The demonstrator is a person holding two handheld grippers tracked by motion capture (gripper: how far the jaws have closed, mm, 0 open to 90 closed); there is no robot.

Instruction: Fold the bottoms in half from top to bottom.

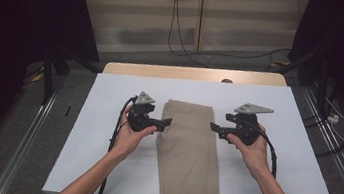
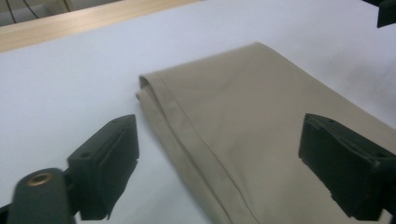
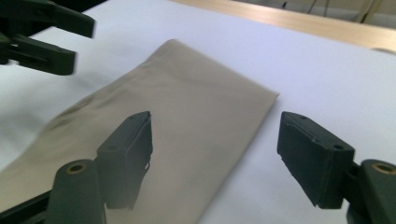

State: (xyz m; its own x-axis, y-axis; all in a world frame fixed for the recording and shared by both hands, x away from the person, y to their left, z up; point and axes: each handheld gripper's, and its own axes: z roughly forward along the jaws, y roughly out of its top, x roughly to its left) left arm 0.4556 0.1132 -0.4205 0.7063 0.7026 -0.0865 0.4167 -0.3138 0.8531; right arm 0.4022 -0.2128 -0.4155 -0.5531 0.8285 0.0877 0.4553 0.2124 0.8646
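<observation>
**Both claws spread beside folded cloth**

Seen from the high view, a folded tan cloth [image 1: 188,154] lies lengthwise on the white tabletop [image 1: 106,118], with the left claw [image 1: 165,123] at its left edge and the right claw [image 1: 214,127] at its right, each spread wide and empty.

Left gripper view: the cloth's hemmed corner [image 2: 154,86] lies between the parted jaws, untouched.

Right gripper view: the cloth's far edge [image 3: 261,107] lies between the open jaws.

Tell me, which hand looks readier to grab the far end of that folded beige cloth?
Roughly even, slightly the left. The left gripper has its open jaws astride the hemmed edge of the folded cloth near its far corner. The right gripper, also open, flanks the opposite edge. Neither touches it.
</observation>
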